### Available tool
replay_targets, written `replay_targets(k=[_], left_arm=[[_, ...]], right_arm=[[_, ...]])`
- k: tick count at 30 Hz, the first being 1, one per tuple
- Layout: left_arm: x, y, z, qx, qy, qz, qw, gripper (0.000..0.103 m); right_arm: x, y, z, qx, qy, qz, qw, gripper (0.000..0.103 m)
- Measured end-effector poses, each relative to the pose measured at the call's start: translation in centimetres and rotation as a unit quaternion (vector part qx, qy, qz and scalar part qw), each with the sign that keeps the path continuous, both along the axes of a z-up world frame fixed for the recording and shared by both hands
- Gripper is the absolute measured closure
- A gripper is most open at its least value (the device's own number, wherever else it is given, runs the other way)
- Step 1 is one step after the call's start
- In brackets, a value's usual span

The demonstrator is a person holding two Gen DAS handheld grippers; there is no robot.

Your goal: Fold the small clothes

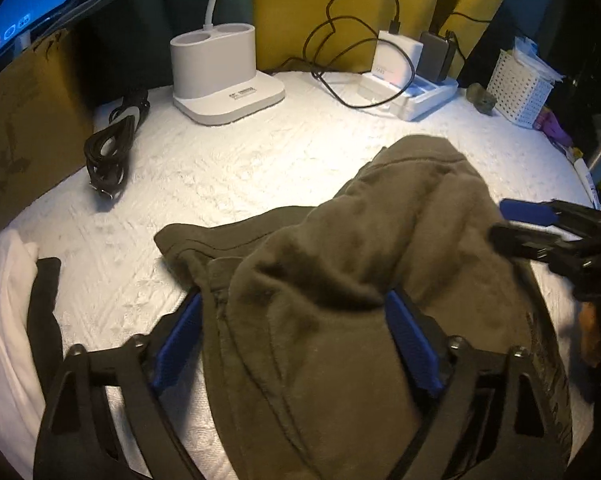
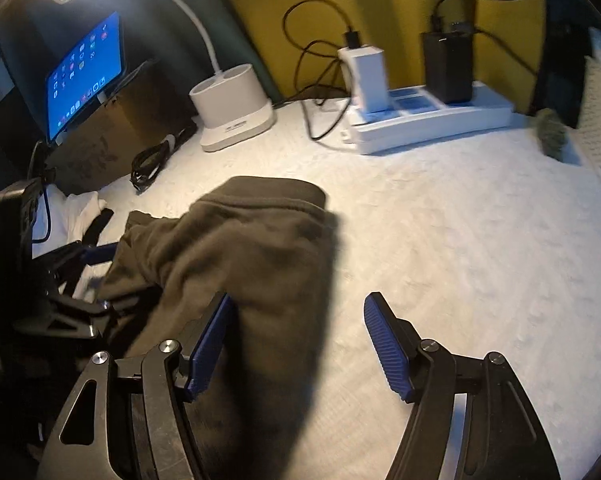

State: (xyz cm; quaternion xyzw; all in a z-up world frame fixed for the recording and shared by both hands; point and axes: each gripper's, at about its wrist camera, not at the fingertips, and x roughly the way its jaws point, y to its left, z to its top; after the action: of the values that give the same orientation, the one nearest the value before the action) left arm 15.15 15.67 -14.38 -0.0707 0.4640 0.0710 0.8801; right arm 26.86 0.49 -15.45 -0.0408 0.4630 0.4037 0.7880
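A rumpled olive-brown fleece garment point(image 1: 340, 260) lies in a loose heap on the white quilted surface point(image 1: 240, 168). My left gripper point(image 1: 296, 340) stands open astride the garment's near part, with the cloth between its blue pads but not pinched. My right gripper point(image 2: 298, 344) is open too. Its left pad sits against the garment point(image 2: 240, 240) and its right pad is over bare surface. Each gripper shows in the other's view: the right gripper point(image 1: 516, 226) at the cloth's right edge, the left gripper point(image 2: 100, 278) at its left edge.
At the back stand a white lamp base point(image 1: 224, 76), a power strip with chargers and cables point(image 1: 416, 88) and a white perforated basket point(image 1: 520, 88). A coiled black cable point(image 1: 112, 148), a cardboard box point(image 1: 24, 128) and a tablet point(image 2: 84, 76) are at the left. White and black clothes point(image 1: 8, 300) lie near left.
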Motion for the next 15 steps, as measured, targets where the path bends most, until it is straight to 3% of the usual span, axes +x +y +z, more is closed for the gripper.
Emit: replay_targets(k=[6,8,10,14,15], left_arm=[[-0.4,-1.3,0.3,0.0,-0.025,-0.009,0.9997,0.056],[-0.5,-1.5,0.3,0.0,-0.032,-0.008,0.9994,0.06],[-0.5,-1.6,0.3,-0.004,-0.037,-0.009,0.9993,0.065],[-0.7,-1.8,0.5,-0.004,-0.043,-0.012,0.999,0.072],[-0.7,-1.9,0.5,-0.004,-0.043,-0.013,0.999,0.074]], right_arm=[[-0.6,2.4,-0.6,0.009,-0.011,0.016,1.0,0.031],[-1.2,3.0,-0.6,0.007,-0.026,0.023,0.999,0.032],[-1.6,3.3,-0.6,0.009,-0.028,0.038,0.999,0.042],[-2.0,3.3,-0.6,0.011,-0.02,0.044,0.999,0.075],[-2.1,3.2,-0.5,0.013,-0.018,0.043,0.999,0.079]])
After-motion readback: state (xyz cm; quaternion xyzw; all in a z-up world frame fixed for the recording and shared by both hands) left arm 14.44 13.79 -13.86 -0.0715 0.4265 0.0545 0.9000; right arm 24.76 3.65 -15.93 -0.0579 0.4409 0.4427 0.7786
